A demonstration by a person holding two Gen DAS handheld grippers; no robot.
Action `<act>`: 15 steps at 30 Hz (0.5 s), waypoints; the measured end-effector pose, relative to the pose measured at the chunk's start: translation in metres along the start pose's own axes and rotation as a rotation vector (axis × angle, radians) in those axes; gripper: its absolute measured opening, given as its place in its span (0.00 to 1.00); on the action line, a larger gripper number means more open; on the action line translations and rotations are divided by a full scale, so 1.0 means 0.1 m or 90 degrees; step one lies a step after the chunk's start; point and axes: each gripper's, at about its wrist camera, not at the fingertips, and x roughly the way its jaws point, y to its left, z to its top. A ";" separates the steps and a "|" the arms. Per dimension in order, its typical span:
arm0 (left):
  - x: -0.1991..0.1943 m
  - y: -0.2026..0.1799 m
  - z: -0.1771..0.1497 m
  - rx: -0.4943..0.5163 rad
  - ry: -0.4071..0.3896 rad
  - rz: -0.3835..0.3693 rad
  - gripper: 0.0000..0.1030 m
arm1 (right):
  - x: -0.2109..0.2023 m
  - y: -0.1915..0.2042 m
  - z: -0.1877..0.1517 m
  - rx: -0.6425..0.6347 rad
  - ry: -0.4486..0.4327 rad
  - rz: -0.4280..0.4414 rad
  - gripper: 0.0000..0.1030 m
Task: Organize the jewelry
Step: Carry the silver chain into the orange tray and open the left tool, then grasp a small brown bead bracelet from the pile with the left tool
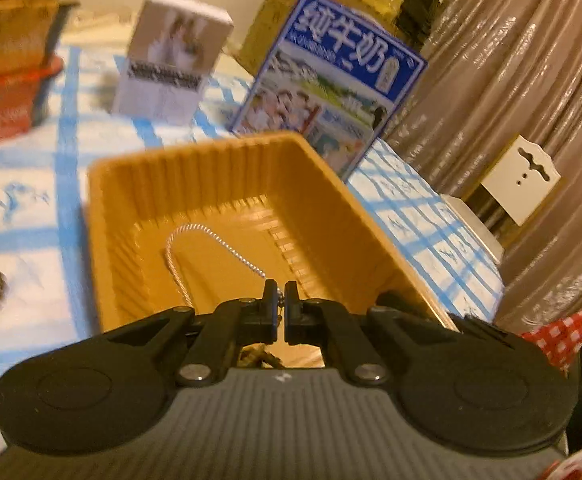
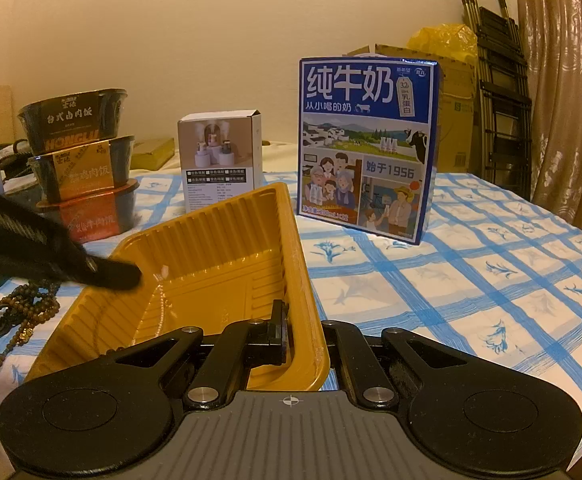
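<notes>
A yellow ribbed plastic tray (image 1: pixel 131 200) (image 2: pixel 299 264) sits on the blue-checked tablecloth. My left gripper (image 1: pixel 279 300) is shut on a thin silver chain (image 1: pixel 211 236) and holds it over the tray, with the chain's loop lying on the tray floor. In the right wrist view the left gripper's fingers (image 2: pixel 111 274) reach into the tray from the left, the chain (image 2: pixel 163 300) hanging below them. My right gripper (image 2: pixel 291 328) is shut on the tray's near right wall. Brown bead necklaces (image 2: pixel 23 312) lie on the cloth left of the tray.
A blue milk carton box (image 2: pixel 367 148) and a small white product box (image 2: pixel 219 160) stand behind the tray. Three stacked instant-meal bowls (image 2: pixel 83 168) are at the back left. Curtains (image 2: pixel 567 100), cardboard boxes and a folded trolley are at the right.
</notes>
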 end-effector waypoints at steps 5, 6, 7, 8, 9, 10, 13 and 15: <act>0.12 -0.02 -0.08 0.002 0.023 -0.002 0.05 | 0.00 0.00 0.00 0.001 0.000 0.000 0.05; 0.13 -0.02 -0.08 -0.001 0.024 -0.003 0.05 | 0.00 0.00 0.00 0.001 0.000 0.000 0.05; 0.12 -0.01 -0.08 -0.003 0.023 -0.005 0.06 | 0.00 0.00 0.00 0.001 0.000 0.000 0.05; 0.09 -0.01 -0.09 -0.003 0.020 -0.004 0.12 | 0.00 0.00 0.00 0.001 0.000 0.000 0.05; 0.07 -0.01 -0.09 -0.002 0.016 -0.001 0.16 | 0.00 0.00 0.00 0.001 0.000 0.000 0.05; 0.03 -0.01 -0.10 -0.001 0.011 0.002 0.20 | 0.01 0.00 0.00 0.001 0.001 -0.001 0.05; -0.09 0.01 -0.10 0.003 -0.002 0.008 0.21 | 0.01 0.00 0.00 0.001 0.002 -0.001 0.05; -0.19 0.04 -0.11 0.007 -0.012 0.019 0.23 | 0.01 0.00 0.00 0.001 0.001 -0.001 0.05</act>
